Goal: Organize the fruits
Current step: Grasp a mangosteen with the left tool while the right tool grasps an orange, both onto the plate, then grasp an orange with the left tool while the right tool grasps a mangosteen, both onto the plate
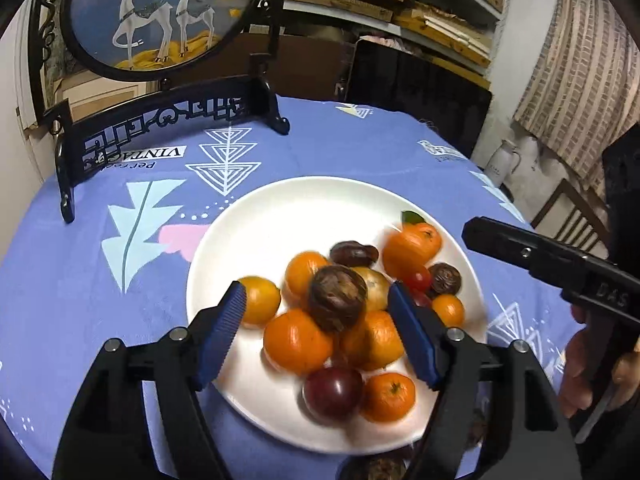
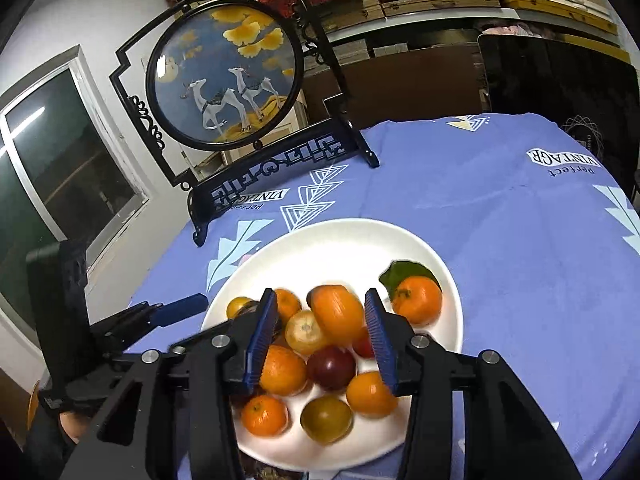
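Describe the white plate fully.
The plate is round, white and glossy, like glazed ceramic, with a shallow raised rim. It lies flat on the blue patterned tablecloth, in front of the deer screen. Its near half carries a pile of oranges, dark plums and brown wrinkled fruits; the far half is bare. Both open grippers are above the pile; neither visibly touches the plate.
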A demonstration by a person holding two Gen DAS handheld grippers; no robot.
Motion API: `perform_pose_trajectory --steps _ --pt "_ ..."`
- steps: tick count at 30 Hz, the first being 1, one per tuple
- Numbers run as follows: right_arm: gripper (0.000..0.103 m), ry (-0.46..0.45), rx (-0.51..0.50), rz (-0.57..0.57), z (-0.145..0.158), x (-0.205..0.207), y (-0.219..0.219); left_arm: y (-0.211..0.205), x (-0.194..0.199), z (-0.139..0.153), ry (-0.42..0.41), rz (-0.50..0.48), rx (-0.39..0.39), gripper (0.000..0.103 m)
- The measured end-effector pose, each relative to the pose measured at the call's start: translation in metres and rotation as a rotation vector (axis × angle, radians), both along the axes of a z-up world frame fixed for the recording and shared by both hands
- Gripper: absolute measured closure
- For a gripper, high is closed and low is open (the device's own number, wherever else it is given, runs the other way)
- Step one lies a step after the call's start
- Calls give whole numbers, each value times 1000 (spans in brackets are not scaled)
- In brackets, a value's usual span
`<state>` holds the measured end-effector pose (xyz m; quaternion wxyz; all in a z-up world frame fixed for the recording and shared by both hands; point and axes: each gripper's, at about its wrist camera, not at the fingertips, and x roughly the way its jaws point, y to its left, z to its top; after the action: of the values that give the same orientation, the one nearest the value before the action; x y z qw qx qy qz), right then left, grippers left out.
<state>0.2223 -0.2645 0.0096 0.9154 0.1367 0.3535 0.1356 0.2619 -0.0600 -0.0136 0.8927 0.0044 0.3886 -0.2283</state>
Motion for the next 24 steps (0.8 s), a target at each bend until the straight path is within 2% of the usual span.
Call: perform_pose_trajectory --steps 5,11,13,15,17,18,21,24 --pt "57 -14 3 2 -6 -46 -12 8 -59 -1 -47 -63 73 32" --pt "55 19 1 -19 -23 -97 -27 1 -153 -28 -48 -239 167 32" --pt "55 31 4 -26 -28 -106 -29 -6 -171 -36 -52 -262 186 32" --pt "55 37 1 -31 -31 -114 -30 -16 -180 -46 -60 -270 221 37" --pt "55 43 5 -32 -33 -120 -29 -22 -175 -57 -11 -263 240 60" --pt "55 47 5 -30 -34 -122 -28 -24 -172 -62 21 -267 237 66" --pt "55 71 -17 11 -39 -126 -17 -23 -173 -62 11 -246 231 67" --pt "55 119 -62 76 -49 -125 0 -6 -182 -40 -39 -227 146 67"
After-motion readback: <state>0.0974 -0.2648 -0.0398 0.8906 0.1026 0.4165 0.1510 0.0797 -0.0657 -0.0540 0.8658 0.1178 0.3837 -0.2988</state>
